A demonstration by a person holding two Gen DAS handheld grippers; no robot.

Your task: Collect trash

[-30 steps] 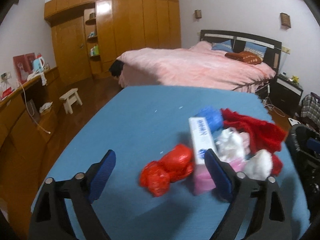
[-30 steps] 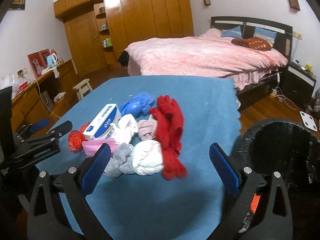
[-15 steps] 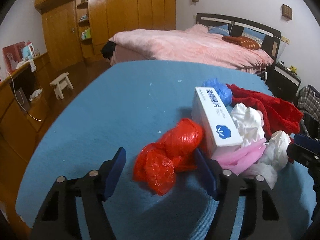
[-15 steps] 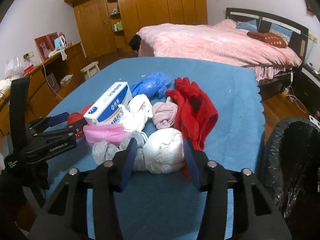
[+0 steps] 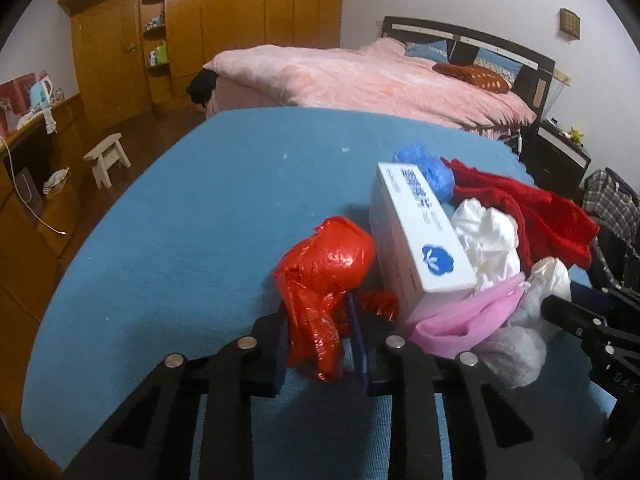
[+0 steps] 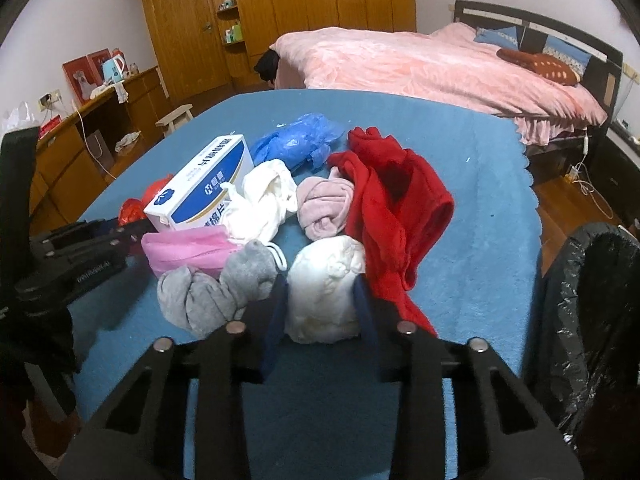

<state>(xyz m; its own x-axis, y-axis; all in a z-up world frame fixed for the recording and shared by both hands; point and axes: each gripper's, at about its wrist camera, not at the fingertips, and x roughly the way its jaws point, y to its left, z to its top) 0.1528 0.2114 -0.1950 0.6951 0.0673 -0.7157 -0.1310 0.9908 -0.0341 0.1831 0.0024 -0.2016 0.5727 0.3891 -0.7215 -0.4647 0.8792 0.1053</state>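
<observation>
A pile of items lies on the blue table (image 5: 200,216). My left gripper (image 5: 320,344) is shut on a crumpled red plastic bag (image 5: 324,272) at the pile's left edge. My right gripper (image 6: 322,316) is shut on a white crumpled wad (image 6: 326,288) at the pile's near edge. Beside them lie a white and blue box (image 6: 204,184), a pink face mask (image 6: 188,248), grey socks (image 6: 212,288), a pink cloth ball (image 6: 324,208), a red garment (image 6: 396,208), a white plastic bag (image 6: 264,200) and a blue plastic bag (image 6: 296,142).
A bin lined with a black bag (image 6: 592,320) stands at the table's right edge. A pink bed (image 6: 432,68) is behind the table. A wooden wardrobe (image 5: 224,20), a small stool (image 5: 106,156) and a wooden counter (image 5: 24,168) stand at the left.
Both grippers moved forward to the pile and closed. The left one closed on the red bag, the right one on the white wad.
</observation>
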